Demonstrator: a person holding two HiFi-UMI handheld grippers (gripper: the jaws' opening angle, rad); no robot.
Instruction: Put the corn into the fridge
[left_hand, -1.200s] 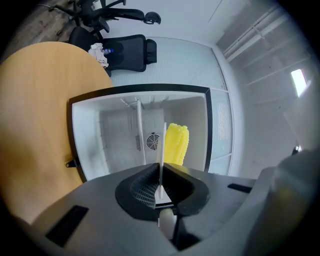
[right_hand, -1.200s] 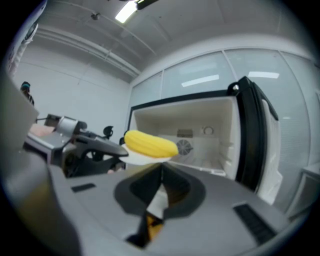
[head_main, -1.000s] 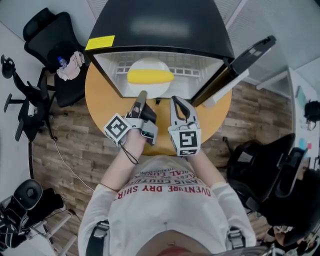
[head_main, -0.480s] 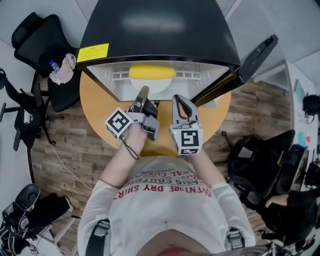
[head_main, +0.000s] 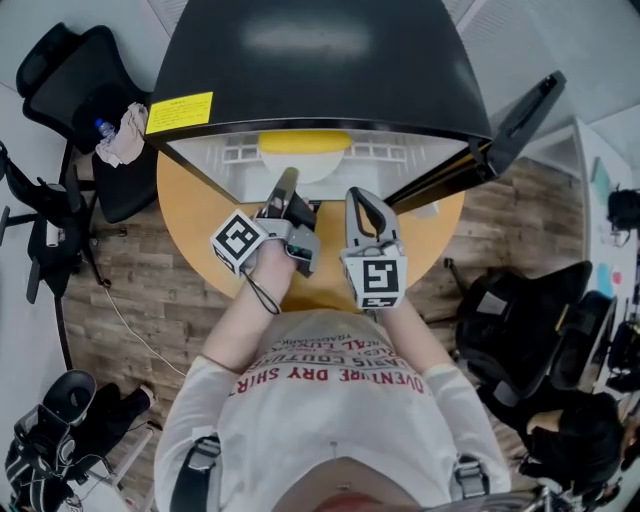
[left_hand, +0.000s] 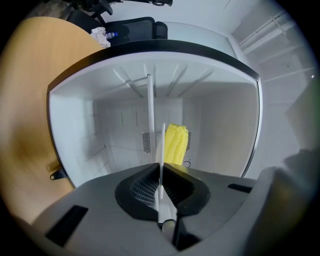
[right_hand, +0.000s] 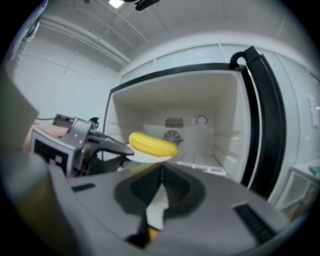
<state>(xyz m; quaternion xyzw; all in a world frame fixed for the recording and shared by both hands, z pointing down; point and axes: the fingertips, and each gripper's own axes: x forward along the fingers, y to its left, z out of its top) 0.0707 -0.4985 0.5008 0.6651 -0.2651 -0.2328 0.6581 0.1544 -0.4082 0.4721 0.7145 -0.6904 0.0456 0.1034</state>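
We clamp left tongs (left_hand: 160, 172) on rim of white plate (right_hand: 150, 158). Corn (right_hand: 152, 144) lies on plate, just ahead of those tongs, in mouth of open fridge (head_main: 320, 60). Right tongs (right_hand: 161, 172) together, empty, beside left tongs. Fridge sits on round bench (head_main: 195, 215).

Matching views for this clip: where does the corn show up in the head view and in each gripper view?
Head view: corn top centre, partly under the fridge's black top.
Left gripper view: corn at centre, running vertically, just above the jaws.
Right gripper view: corn left of centre, lying on a white plate.
Shared landmark: the fridge's open white inside.
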